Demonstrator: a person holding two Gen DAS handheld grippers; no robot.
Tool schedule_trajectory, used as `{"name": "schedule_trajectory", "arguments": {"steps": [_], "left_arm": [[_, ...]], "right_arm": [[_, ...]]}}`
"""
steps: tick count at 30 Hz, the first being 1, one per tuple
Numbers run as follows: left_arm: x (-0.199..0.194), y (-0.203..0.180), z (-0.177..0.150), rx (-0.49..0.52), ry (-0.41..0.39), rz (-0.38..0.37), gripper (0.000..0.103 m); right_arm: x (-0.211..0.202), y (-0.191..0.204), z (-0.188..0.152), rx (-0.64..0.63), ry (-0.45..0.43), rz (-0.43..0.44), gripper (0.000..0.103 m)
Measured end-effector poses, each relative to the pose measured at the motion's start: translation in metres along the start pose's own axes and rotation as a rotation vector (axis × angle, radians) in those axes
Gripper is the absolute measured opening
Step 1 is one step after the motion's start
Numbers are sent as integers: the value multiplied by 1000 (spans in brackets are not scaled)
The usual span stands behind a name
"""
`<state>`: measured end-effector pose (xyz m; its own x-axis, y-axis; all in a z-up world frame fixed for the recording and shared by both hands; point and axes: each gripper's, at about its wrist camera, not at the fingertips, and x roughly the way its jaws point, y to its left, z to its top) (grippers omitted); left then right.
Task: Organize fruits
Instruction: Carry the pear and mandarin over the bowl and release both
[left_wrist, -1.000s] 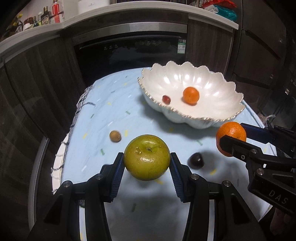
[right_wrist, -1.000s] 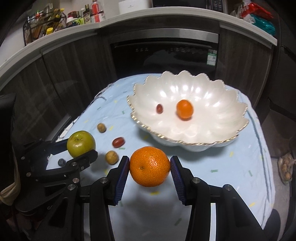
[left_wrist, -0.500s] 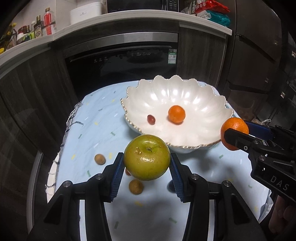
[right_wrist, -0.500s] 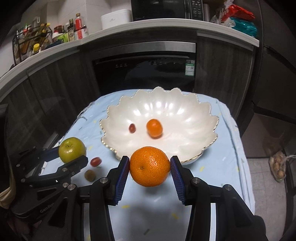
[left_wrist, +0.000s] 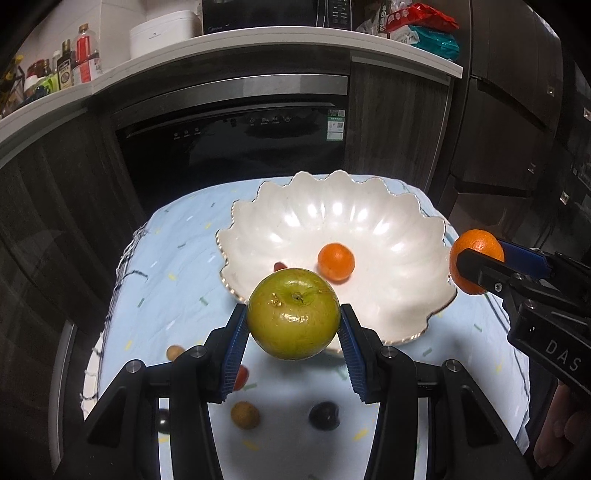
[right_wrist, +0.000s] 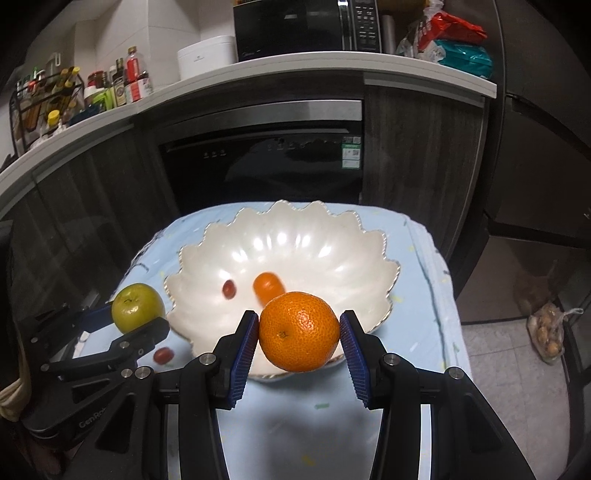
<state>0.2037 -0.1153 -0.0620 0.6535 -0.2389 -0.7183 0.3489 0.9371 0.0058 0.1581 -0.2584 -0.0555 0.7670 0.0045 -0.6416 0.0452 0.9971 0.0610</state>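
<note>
My left gripper (left_wrist: 293, 332) is shut on a green apple (left_wrist: 293, 314) and holds it in the air at the near left rim of the white scalloped bowl (left_wrist: 388, 221). My right gripper (right_wrist: 298, 341) is shut on an orange (right_wrist: 299, 330) above the bowl's near rim (right_wrist: 384, 306). The bowl holds a small orange (left_wrist: 336, 260) and a red grape (right_wrist: 229, 288). The apple also shows in the right wrist view (right_wrist: 137, 307), and the held orange in the left wrist view (left_wrist: 476, 266).
On the light blue cloth (left_wrist: 177, 258) in front of the bowl lie small fruits: a brown one (left_wrist: 245, 414), a dark one (left_wrist: 324, 415), another brown one (left_wrist: 174, 352) and a red grape (right_wrist: 163, 355). Dark cabinets and an oven (left_wrist: 236, 147) stand behind the table.
Both grippers have risen and moved forward toward the bowl with their fruit. The bowl now sits lower and closer in both views.
</note>
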Motion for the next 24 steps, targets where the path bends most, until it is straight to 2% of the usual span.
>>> {"name": "schedule_trajectory", "arguments": {"steps": [10,24], "left_arm": [[15,-5,14,-11,11,-5,48],[42,-1,24,-37,61,-3,48]], "right_arm": [[10,-16,13,22,-2,-29,47],[36,-21,26,39,42,-34,47]]}}
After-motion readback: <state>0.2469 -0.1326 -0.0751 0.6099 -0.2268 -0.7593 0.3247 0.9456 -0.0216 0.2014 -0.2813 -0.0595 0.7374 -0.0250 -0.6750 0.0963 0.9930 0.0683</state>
